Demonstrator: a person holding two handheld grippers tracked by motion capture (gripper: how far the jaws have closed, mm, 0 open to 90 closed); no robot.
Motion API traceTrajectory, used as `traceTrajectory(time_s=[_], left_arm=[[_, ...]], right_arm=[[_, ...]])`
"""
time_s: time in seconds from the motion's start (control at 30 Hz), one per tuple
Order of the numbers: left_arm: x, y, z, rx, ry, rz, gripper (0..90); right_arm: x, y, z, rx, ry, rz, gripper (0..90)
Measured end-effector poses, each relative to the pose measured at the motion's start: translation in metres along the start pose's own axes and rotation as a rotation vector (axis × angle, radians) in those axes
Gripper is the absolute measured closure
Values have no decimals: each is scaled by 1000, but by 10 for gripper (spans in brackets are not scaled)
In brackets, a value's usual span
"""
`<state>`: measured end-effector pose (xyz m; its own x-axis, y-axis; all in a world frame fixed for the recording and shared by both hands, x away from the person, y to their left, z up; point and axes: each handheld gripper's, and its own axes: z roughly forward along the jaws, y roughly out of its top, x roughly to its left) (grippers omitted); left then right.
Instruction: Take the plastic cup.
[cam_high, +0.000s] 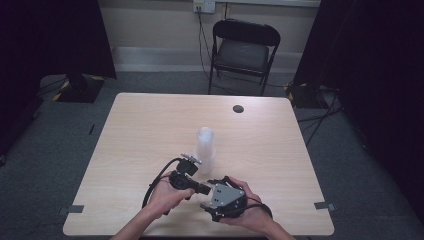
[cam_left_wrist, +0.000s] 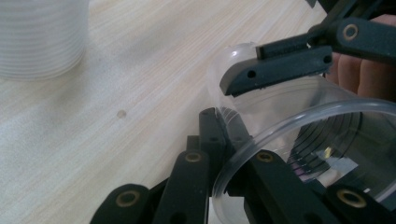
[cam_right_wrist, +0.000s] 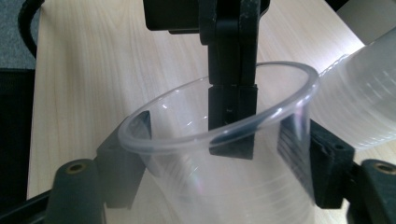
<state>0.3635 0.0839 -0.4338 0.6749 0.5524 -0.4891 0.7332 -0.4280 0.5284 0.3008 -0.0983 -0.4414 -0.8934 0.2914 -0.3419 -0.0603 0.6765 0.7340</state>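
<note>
We have one clear cup (cam_right_wrist: 219, 154) held between both grippers, just in front of the cup stack (cam_high: 205, 147) on the table (cam_high: 150, 125), toward the person's edge

Right gripper (cam_right_wrist: 215, 154): jaws straddle the cup body from outside, pressed against its wall on both sides. Left gripper (cam_left_wrist: 229, 135): jaws pinch the cup rim, one jaw inside the mouth, one outside, nearly together with only the thin wall between them

Judgement: we're handing the single cup between grippers, or steadying it after separating it from the stack

To do it well:
- keep the right squeeze light; the wall is thin and will likely buckle or pop out
- keep the rim pinch square to the lip, otherwise the cup probably twists
- release one gripper only once the other clearly bears the cup
- move away from the stack, which stands just beside the left gripper in the high view; a knock could topple it
</note>
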Motion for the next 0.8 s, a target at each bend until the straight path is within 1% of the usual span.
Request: traceTrajectory(time_s=[0.03,0.07,0.1,0.17,0.2,0.27,0.3,0.33,0.4,0.43,0.47,0.6,0.63,0.73,0.8], left_arm=[[0,0,0,-2,-2,8,885],[-1,0,-1,-6,9,13,882],[-2,-1,-1,-12,17,20,880],[-2,-1,-2,-21,16,27,876],[-2,-2,-2,-22,24,27,874],[-3,-3,-3,-34,27,19,862],[-2,-3,-4,-37,15,23,859],[-2,-3,-4,-43,13,21,856],[-2,-4,-5,-47,15,20,852],[-3,-4,-5,-51,28,18,848],[-3,-4,-5,-51,28,17,846],[-3,-4,-7,-60,23,25,843],[-3,-4,-7,-63,20,30,840],[-3,-4,-9,-76,12,27,829],[-3,-5,-10,-80,11,28,823]], right_arm=[[0,0,-1,-4,-7,-3,292],[0,0,-1,-5,-5,0,314],[0,0,-1,-8,-5,5,315],[-2,-1,-2,-18,-4,20,315],[-2,-1,-2,-21,0,27,315],[-3,-1,-2,-25,-1,32,316],[-3,-1,-2,-29,-1,36,317],[-3,-1,-2,-33,1,39,318],[-4,-1,-3,-38,3,48,320],[-4,-1,-3,-38,5,53,321],[-4,-1,-3,-38,6,56,321],[-5,-3,-4,-43,10,87,323],[-5,-3,-5,-42,15,90,324],[-6,-4,-5,-38,8,96,325],[-7,-5,-6,-36,5,109,325]])
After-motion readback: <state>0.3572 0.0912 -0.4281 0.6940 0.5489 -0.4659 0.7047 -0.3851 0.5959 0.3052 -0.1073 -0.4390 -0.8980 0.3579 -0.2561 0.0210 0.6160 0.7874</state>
